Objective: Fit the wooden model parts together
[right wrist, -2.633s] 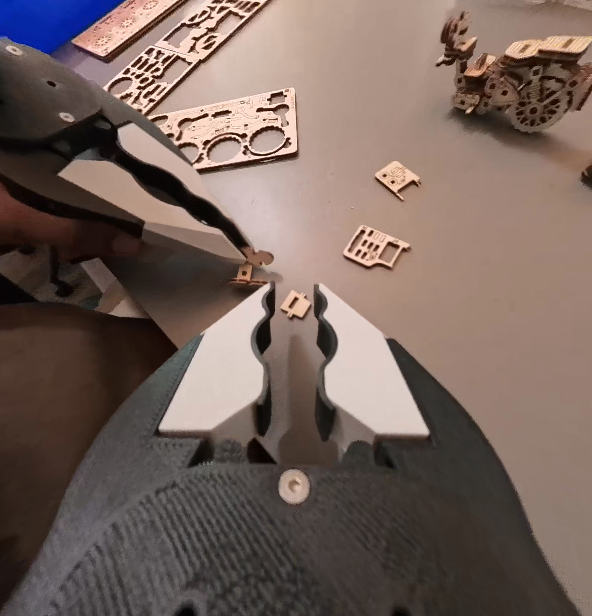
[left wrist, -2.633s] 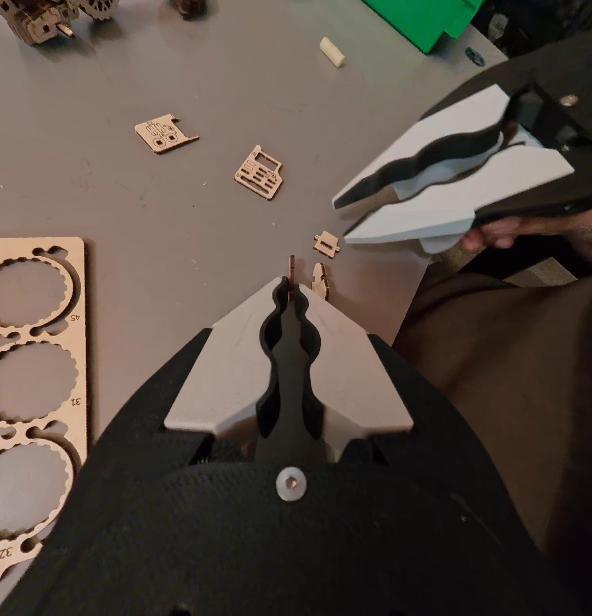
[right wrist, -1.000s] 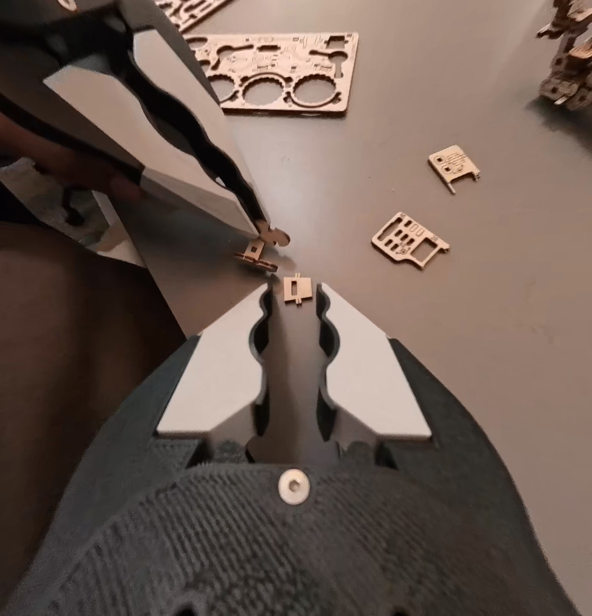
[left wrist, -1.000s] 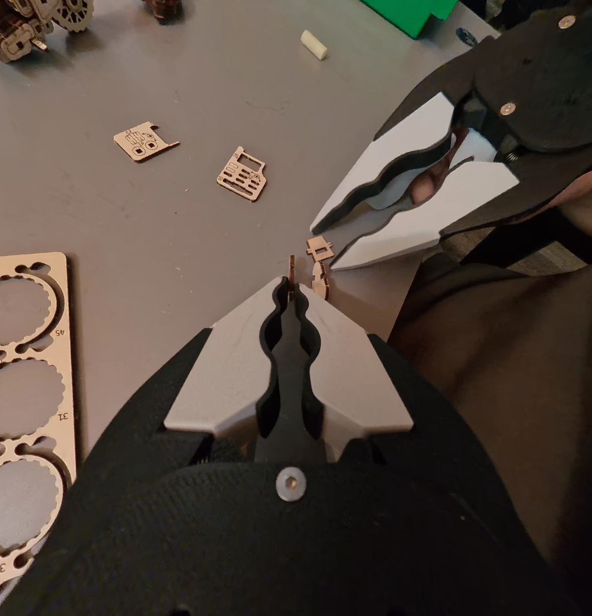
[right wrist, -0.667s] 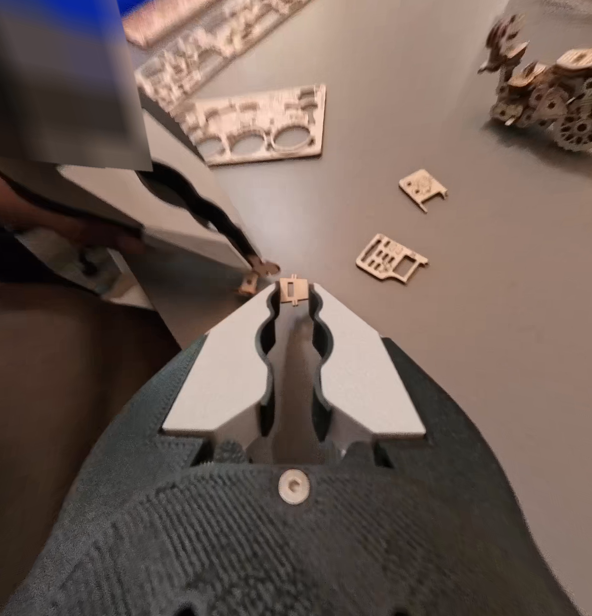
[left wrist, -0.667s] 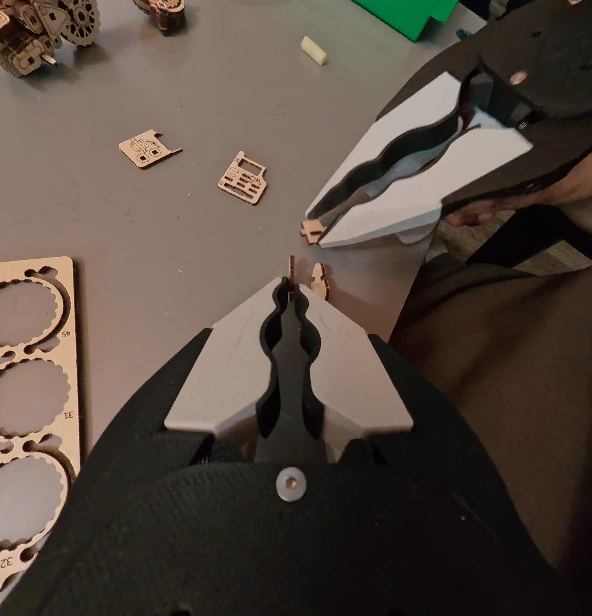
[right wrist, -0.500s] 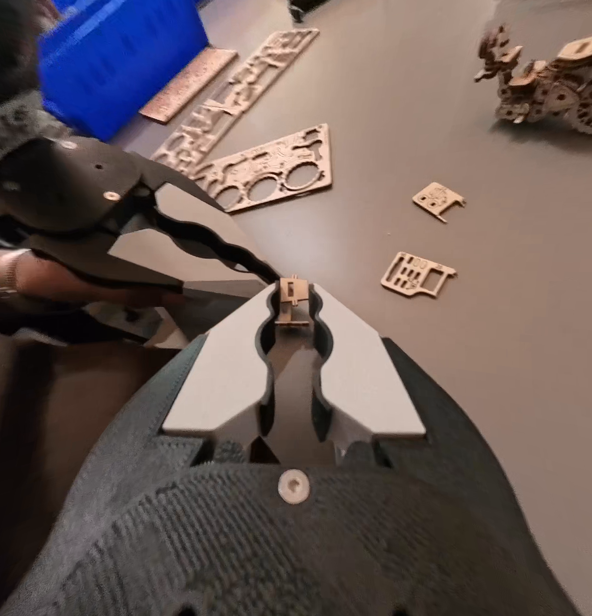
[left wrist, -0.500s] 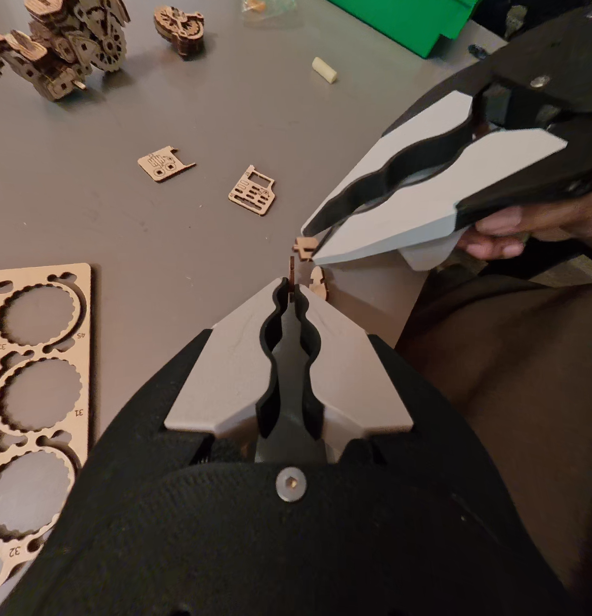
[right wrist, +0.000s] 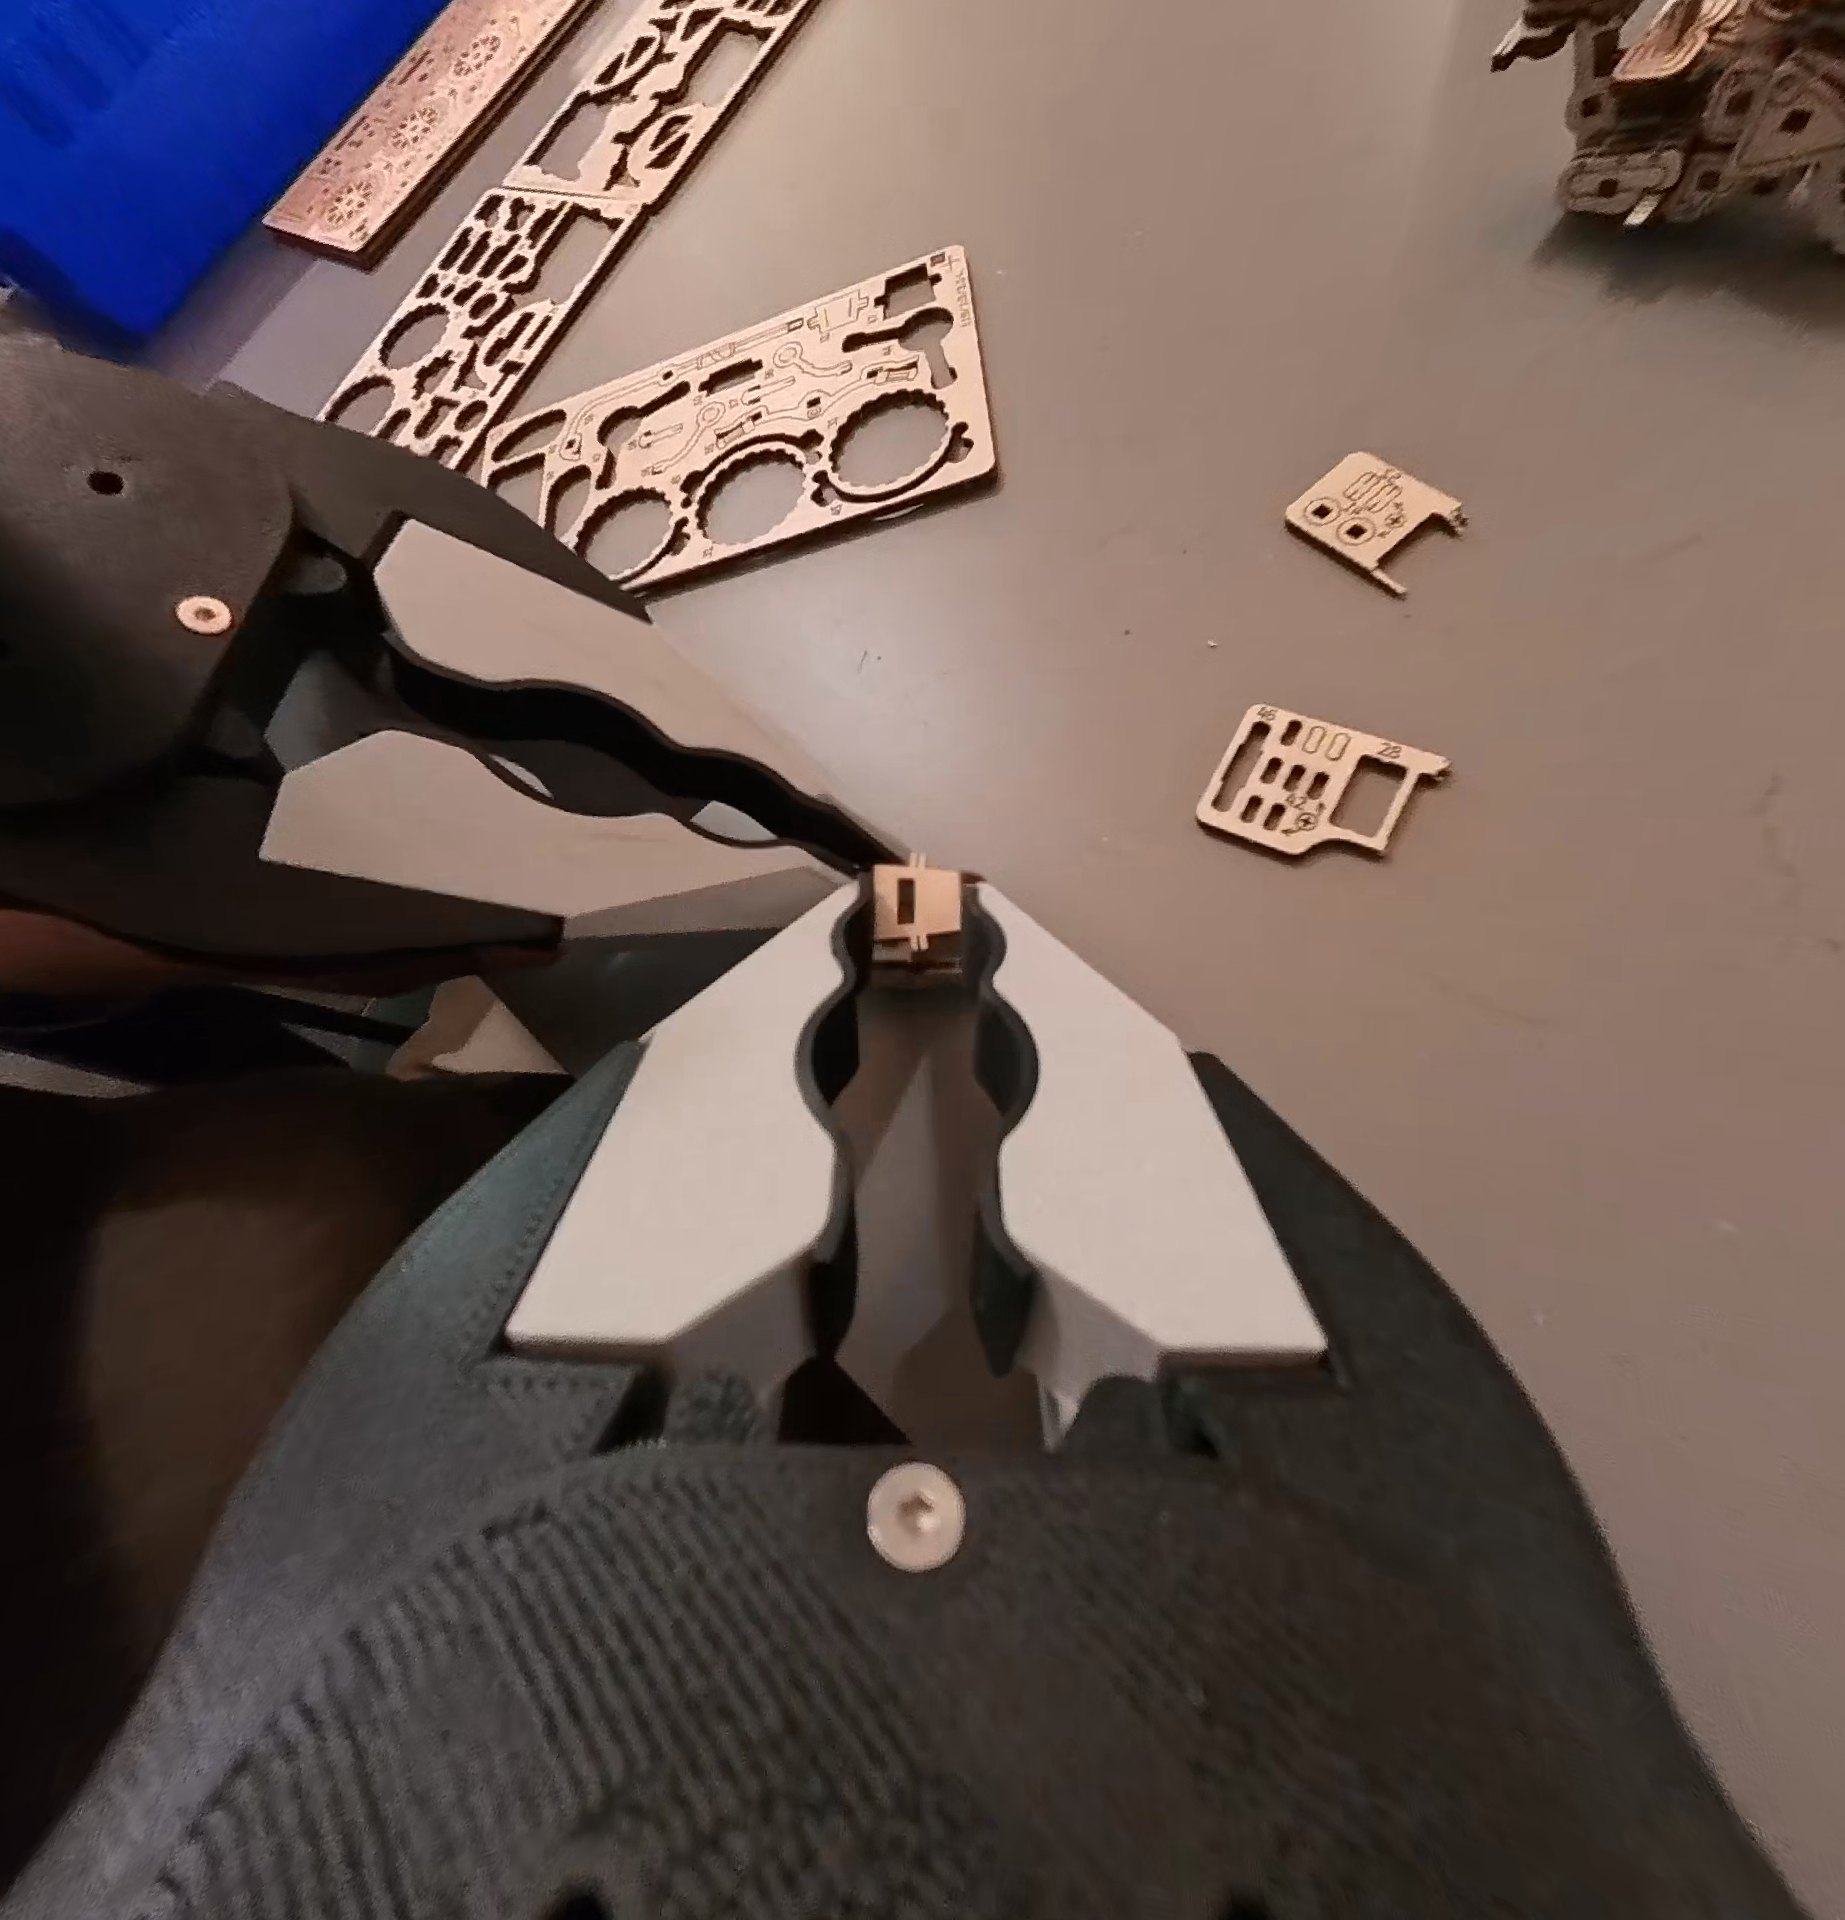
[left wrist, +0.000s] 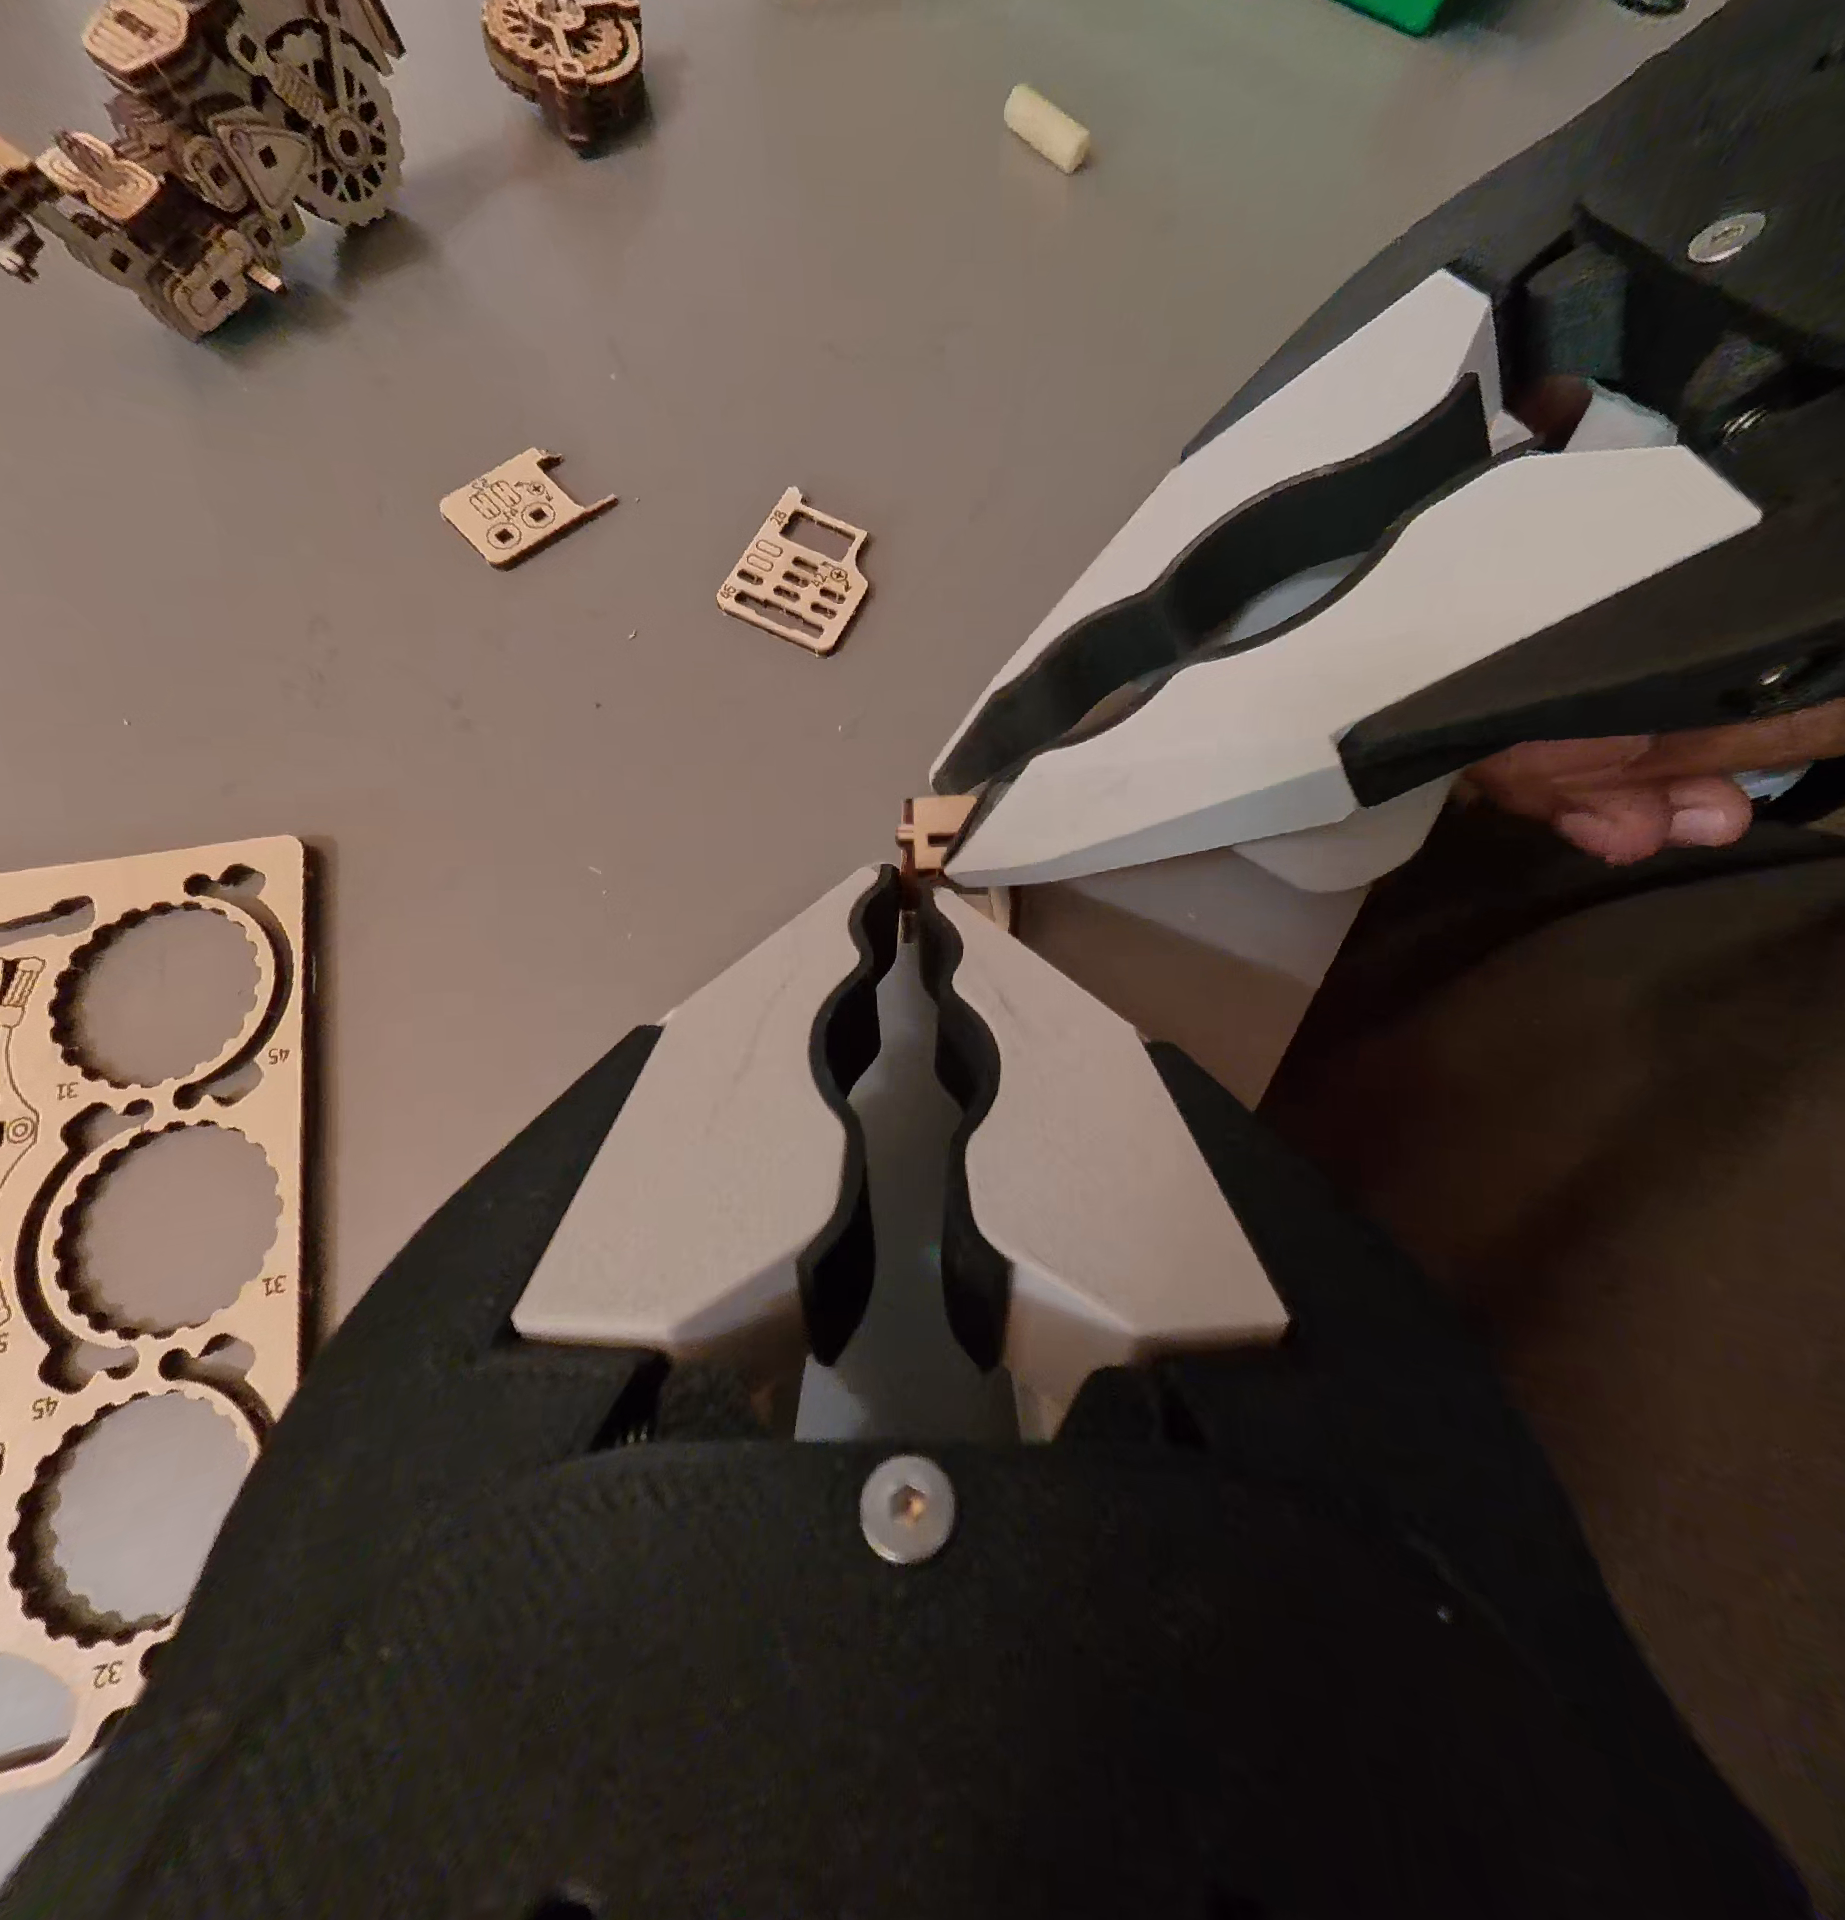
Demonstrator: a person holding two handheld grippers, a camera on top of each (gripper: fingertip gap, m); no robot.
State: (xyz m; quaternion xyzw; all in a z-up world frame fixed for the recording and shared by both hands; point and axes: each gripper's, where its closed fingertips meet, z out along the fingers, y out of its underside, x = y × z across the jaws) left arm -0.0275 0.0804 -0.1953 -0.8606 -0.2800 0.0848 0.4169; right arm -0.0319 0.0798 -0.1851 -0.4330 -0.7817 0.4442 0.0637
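My left gripper (left wrist: 910,902) is shut on a thin wooden part (left wrist: 909,881), seen edge-on and sticking out of its tips. My right gripper (right wrist: 916,906) is shut on a small slotted wooden part (right wrist: 913,909). In the left wrist view the right gripper (left wrist: 954,826) comes in from the right, and its slotted part (left wrist: 928,821) touches the top of the thin part. In the right wrist view the left gripper (right wrist: 864,857) comes in from the left and its tips meet the slotted part. Both are above the grey table (left wrist: 585,748), near its front edge.
Two small flat wooden plates (left wrist: 523,509) (left wrist: 793,587) lie beyond the grippers. A part sheet with round cutouts (left wrist: 139,1143) lies to the left. An assembled wooden model (left wrist: 222,156), a small gear piece (left wrist: 570,62) and a white cylinder (left wrist: 1046,127) stand at the back. A blue bin (right wrist: 118,135) is far left.
My right gripper shut on the slotted part that lay on the table, lifted it and brought it up against the thin part. My left gripper kept its hold throughout.
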